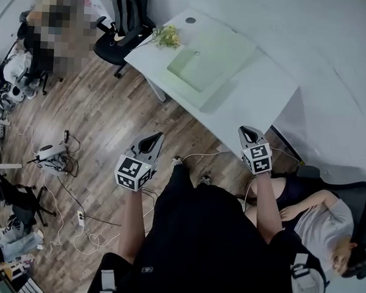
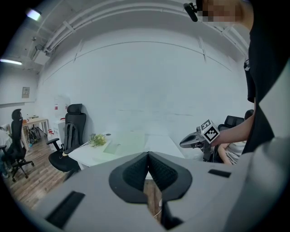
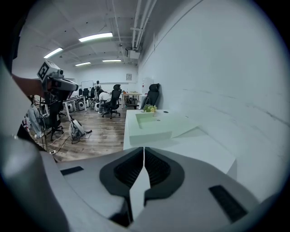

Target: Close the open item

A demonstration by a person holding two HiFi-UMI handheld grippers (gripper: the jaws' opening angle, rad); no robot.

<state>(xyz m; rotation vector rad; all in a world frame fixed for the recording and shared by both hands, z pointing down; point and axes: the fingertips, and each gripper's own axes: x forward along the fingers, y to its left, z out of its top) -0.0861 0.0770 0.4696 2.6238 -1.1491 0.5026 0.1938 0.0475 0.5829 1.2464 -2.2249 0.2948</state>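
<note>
Office with wood floor (image 1: 111,114); white counter (image 1: 259,98) against the wall (image 1: 335,46). Pale green case (image 1: 202,64) lies open mid-counter, flap spread — closing not begun. Left gripper (image 1: 154,138) and right gripper (image 1: 248,131) hover short of the near edge, jaws pressed together, empty. Approach looks clear — plant (image 1: 166,36) sits just beyond the case.

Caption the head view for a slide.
Person stands short of the white table, left gripper and right gripper both shut and empty, pale green box lying open.
</note>
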